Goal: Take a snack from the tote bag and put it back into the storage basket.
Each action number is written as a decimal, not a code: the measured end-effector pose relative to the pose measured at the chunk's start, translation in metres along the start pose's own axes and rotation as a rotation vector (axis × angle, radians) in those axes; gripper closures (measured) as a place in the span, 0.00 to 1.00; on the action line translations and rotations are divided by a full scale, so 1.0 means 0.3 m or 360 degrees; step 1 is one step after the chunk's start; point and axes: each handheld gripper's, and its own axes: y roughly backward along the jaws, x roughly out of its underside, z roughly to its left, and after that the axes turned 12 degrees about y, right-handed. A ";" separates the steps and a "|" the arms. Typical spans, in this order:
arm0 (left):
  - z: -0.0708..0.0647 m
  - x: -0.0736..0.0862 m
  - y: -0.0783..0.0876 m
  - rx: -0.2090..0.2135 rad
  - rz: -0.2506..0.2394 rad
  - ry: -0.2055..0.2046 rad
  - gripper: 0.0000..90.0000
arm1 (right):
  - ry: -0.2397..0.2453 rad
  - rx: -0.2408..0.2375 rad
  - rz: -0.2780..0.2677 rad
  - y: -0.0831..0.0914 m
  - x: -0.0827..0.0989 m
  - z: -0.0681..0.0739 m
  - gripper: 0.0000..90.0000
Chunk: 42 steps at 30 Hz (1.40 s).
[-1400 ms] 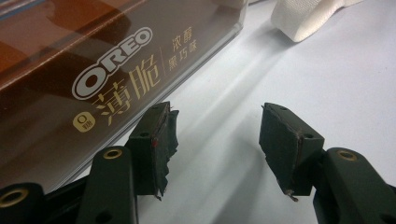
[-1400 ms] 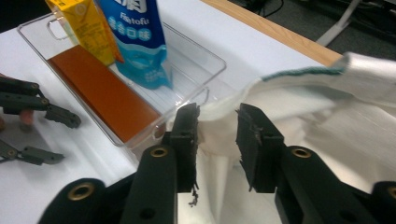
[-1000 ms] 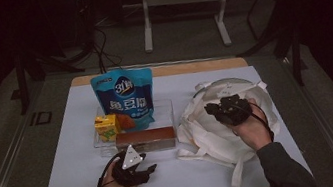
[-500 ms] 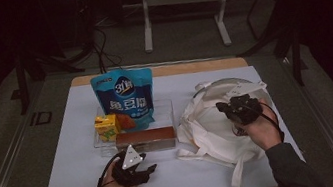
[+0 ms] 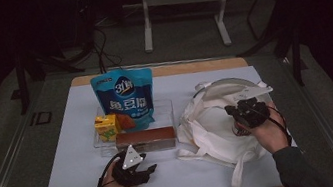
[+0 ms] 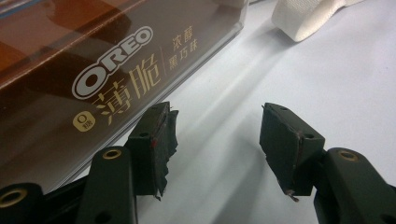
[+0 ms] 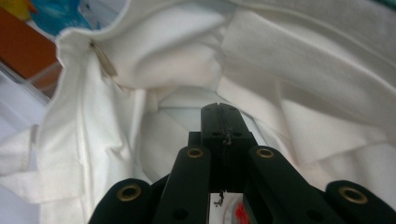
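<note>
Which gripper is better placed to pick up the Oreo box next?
The left gripper. Its jaws stand open on the table right beside the Oreo box, nothing between them. The right gripper is shut, over at the white cloth bag.

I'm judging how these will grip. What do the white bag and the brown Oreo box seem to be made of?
White bag: looks like soft woven cloth, canvas or cotton, matte; it slumps in folds, and the right gripper view shows stitched seams and flat webbing straps. Brown Oreo box: probably printed cardboard, glossy; the left gripper view shows sheen and a bright glint along its edge, so a clear film wrap is possible.
</note>
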 end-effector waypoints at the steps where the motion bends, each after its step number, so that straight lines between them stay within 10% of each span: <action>1: 0.000 0.000 0.000 0.0000 0.0000 0.0000 0.49 | -0.0005 0.0005 0.0007 0.000 0.007 -0.001 1.00; 42: -0.005 0.000 -0.003 -0.0013 0.0012 -0.0023 0.49 | -0.0190 0.0206 0.0327 0.029 0.291 -0.058 1.00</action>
